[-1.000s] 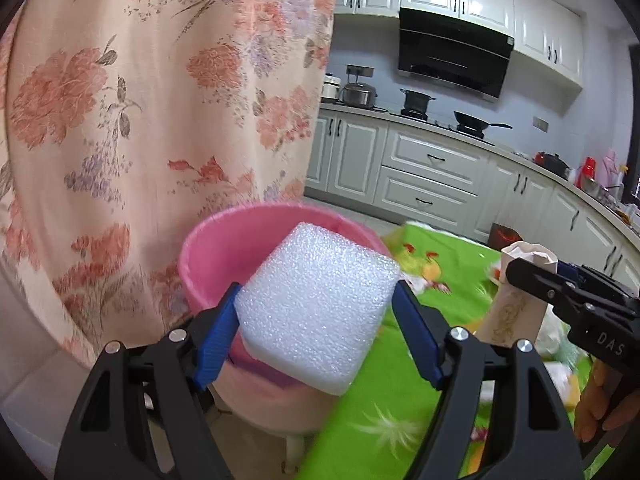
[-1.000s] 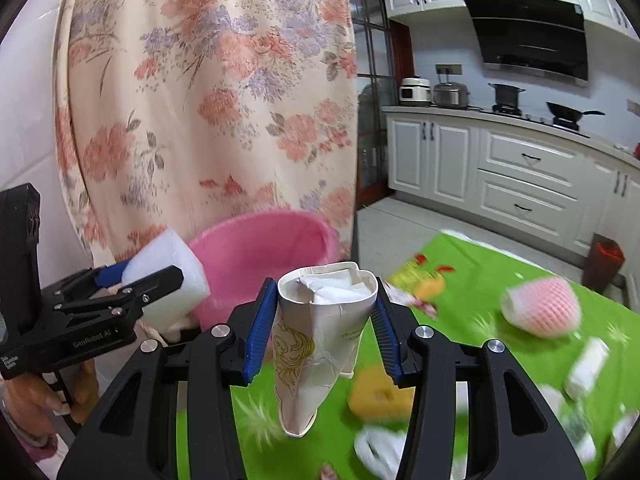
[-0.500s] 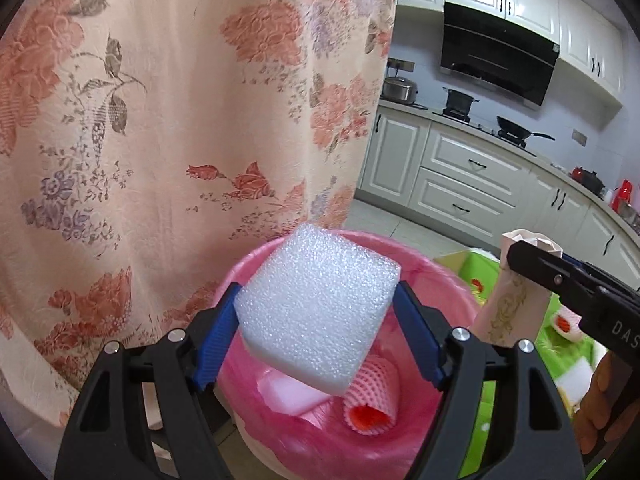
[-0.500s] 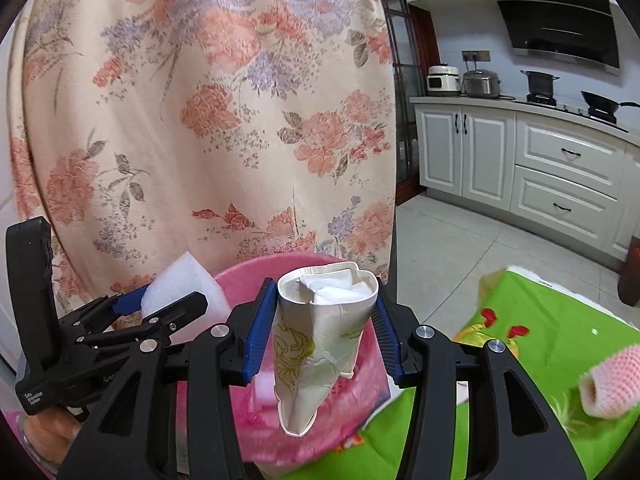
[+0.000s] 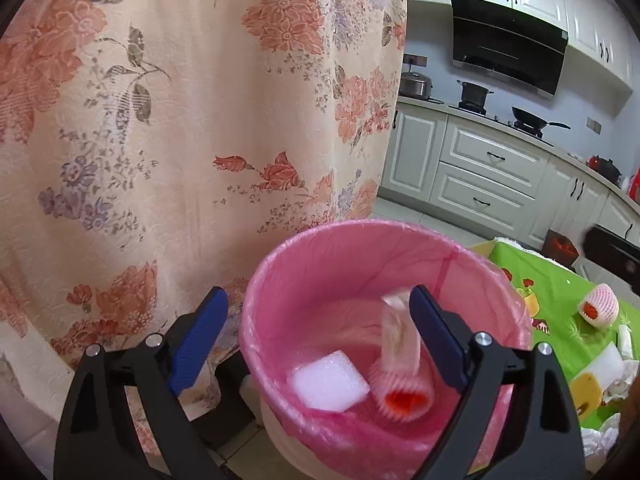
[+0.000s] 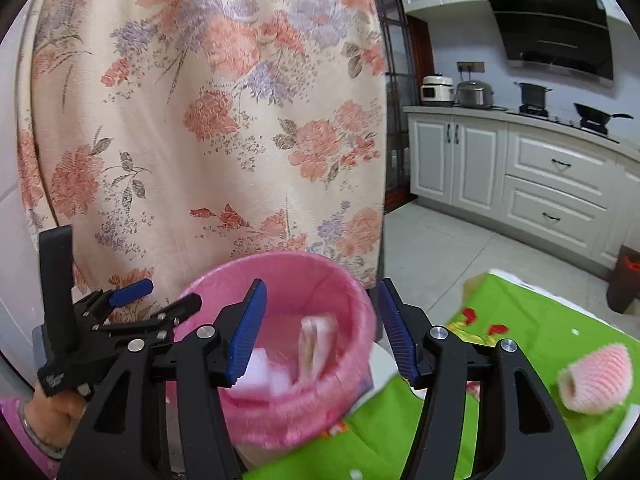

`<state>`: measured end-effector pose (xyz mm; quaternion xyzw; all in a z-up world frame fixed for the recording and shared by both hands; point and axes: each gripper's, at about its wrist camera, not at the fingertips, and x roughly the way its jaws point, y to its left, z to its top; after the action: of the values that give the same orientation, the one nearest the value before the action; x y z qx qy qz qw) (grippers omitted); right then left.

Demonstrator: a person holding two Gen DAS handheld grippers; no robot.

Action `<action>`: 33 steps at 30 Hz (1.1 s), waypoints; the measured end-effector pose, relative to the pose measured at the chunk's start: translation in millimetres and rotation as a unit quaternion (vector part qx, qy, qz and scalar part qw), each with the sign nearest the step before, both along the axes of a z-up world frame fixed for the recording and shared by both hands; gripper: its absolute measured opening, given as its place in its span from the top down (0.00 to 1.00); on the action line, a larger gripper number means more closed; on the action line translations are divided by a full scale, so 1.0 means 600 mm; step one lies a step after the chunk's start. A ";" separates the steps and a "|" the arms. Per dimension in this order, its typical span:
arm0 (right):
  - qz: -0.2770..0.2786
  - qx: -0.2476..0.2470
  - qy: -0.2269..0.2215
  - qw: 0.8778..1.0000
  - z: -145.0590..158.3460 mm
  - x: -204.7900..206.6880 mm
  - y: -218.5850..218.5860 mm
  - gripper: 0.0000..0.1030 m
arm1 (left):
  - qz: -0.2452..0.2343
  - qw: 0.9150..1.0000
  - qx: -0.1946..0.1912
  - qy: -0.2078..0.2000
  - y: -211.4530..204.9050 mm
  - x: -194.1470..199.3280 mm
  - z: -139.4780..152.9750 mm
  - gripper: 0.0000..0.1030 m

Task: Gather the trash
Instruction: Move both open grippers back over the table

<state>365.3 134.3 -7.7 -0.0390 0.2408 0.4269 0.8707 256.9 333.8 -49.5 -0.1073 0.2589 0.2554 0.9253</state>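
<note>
The trash is seen mostly inside the pink-lined bin (image 5: 472,264): a white foam block (image 5: 328,380) lies on the bin's bottom, and a foam fruit net (image 5: 404,394) with a red opening lies just beside it, touching or nearly so. A paper cup (image 5: 400,336) is caught blurred within the bin, upright above the net; whether it rests on anything cannot be told. The left gripper (image 5: 316,328) is held over the bin's near rim with its blue fingers (image 5: 198,338) spread wide apart and nothing between them. In the right wrist view, the right gripper (image 6: 320,328) is likewise held above the bin (image 6: 348,292), its fingers (image 6: 248,332) parted and empty, with the blurred cup (image 6: 316,344) seen inside the bin between them. The left gripper (image 6: 148,304) is seen at the bin's left side, its grip in a hand (image 6: 52,416). More trash is left on the green tablecloth (image 5: 556,284) to the right of the bin: another fruit net (image 5: 598,306), a white foam piece (image 5: 608,366) and a yellow sponge (image 5: 586,390). A flowered curtain (image 5: 180,120) hangs behind the bin, and kitchen cabinets (image 5: 480,168) stand beyond it to the right.
</note>
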 end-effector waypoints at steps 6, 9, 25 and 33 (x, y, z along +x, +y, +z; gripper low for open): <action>-0.036 -0.010 -0.007 0.999 0.000 -0.047 -0.089 0.35 | 0.025 1.000 0.009 -0.010 -0.052 -0.044 0.012 0.05; -0.061 -0.014 -0.004 0.998 -0.005 -0.064 -0.139 0.31 | 0.012 1.000 0.005 -0.017 -0.093 -0.070 0.016 0.05; -0.219 -0.023 0.039 0.975 -0.082 -0.136 -0.445 0.26 | -0.148 0.988 -0.048 0.027 -0.374 -0.080 -0.053 0.05; -0.294 -0.047 0.058 0.953 -0.129 -0.151 -0.576 0.26 | -0.213 0.976 -0.030 0.048 -0.501 -0.055 -0.078 0.05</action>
<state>274.6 -211.4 -85.0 0.0172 0.3119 0.1414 0.9394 223.7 33.5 -96.1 -0.0649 0.3272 0.0499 0.9414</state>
